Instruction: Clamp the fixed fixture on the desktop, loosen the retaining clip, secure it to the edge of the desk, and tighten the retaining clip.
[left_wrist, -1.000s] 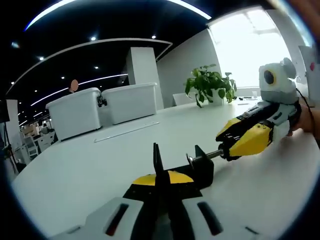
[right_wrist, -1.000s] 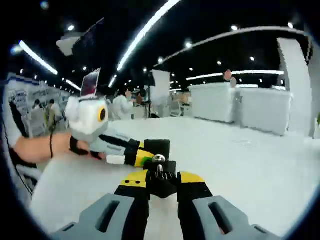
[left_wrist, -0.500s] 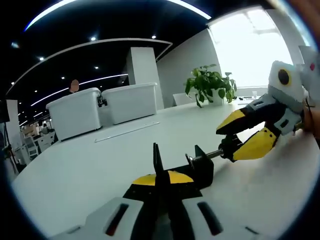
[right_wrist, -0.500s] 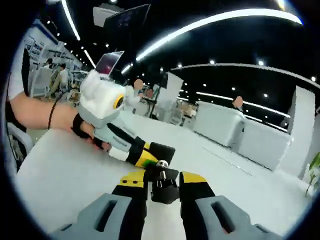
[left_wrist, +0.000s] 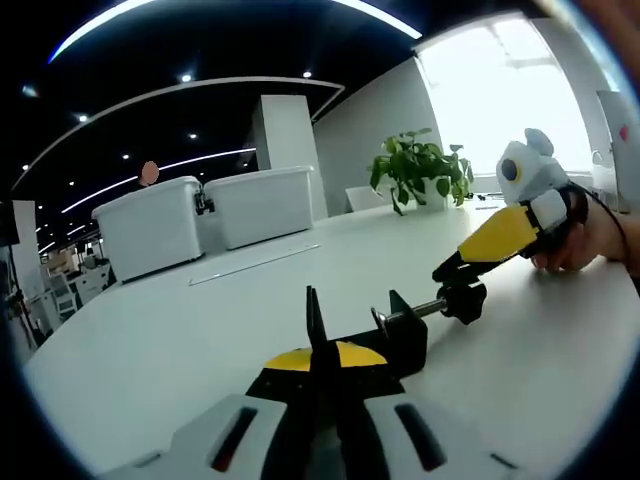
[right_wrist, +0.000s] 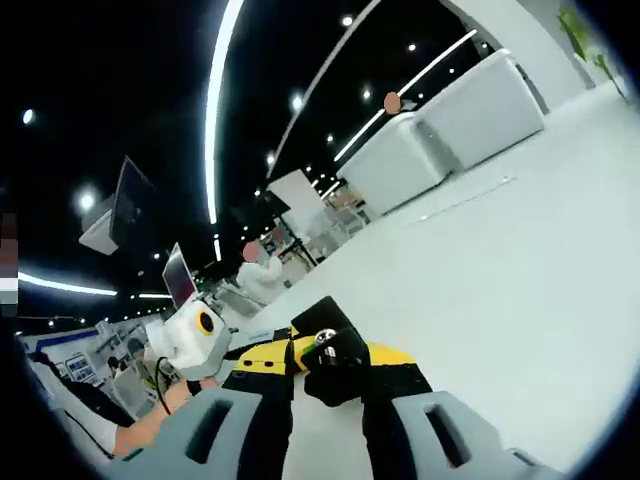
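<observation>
Black clamp fixture (left_wrist: 395, 335) stands on the white desk (left_wrist: 180, 330) in the left gripper view, at 12 o'clock from the left gripper (left_wrist: 320, 375), whose jaws pinch its upright plate. The right gripper (left_wrist: 462, 285) enters from 3 o'clock, pressed onto the screw knob (left_wrist: 467, 302). In the right gripper view, the right gripper (right_wrist: 328, 372) pinches that knob (right_wrist: 335, 352); the fixture (right_wrist: 318, 318) lies beyond at 12 o'clock, the left gripper (right_wrist: 262, 352) at 10 o'clock.

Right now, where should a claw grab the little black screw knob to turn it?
Grab the round black screw knob across its sides, coming end-on along the silver threaded rod. It sticks out sideways from the black clamp fixture, so its end faces the right claw.
</observation>
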